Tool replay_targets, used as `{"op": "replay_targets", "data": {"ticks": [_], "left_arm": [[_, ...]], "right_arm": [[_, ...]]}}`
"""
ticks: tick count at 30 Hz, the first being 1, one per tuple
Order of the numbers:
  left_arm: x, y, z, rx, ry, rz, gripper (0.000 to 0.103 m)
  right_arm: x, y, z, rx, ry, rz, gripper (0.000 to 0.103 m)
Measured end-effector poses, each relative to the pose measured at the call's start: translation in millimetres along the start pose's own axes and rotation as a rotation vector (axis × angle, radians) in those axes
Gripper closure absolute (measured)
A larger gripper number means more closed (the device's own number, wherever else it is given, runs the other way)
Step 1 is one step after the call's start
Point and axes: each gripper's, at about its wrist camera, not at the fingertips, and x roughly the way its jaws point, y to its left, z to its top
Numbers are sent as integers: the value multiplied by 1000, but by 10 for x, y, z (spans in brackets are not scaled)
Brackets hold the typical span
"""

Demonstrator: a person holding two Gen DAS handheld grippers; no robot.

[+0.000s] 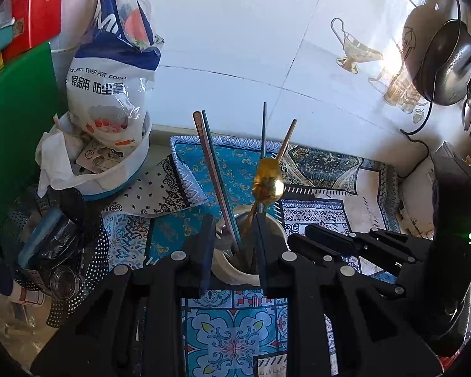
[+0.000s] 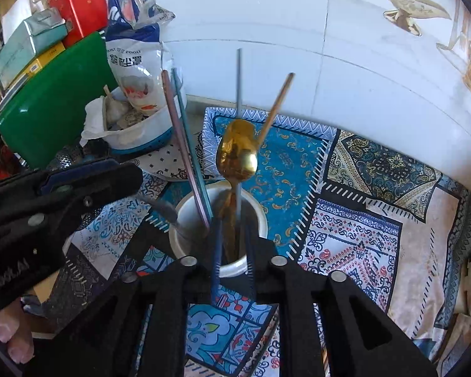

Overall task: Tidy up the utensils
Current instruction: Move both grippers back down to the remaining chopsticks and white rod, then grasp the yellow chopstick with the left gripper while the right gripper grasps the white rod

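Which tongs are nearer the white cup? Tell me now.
Right. The right tongs straddle the white cup's near rim, fingers either side of the gold spoon's handle. The left tongs hang off the cup's left side, patterned cloth showing between.

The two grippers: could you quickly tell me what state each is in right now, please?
Left gripper: open around the white cup.
Right gripper: open, holding nothing.
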Motion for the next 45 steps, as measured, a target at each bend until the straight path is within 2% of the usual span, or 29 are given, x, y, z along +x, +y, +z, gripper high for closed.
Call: {"op": "replay_targets", "data": {"ticks": [9, 17, 23, 35, 41, 45], "left_arm": [[-368, -261, -32, 46, -63, 27, 81], [-351, -561, -261, 82, -21, 27, 79], [-138, -855, -528, 119, 65, 12, 79], [706, -1571, -1185, 199, 326, -54, 79], [1162, -1801, -1441, 194, 437, -60, 79], [1354, -1851, -1534, 166, 477, -58, 79]], "right_arm": [[-511, -155, -183, -11, -66, -32, 85], [-888, -531, -466, 36, -98, -76, 84], [-965, -919, -755, 89, -63, -126, 84], [-840, -1481, -1461, 191, 75, -133, 84], [-795, -1686, -1734, 232, 127, -121, 84], [-740, -1766, -1871, 247, 156, -114, 84]]}}
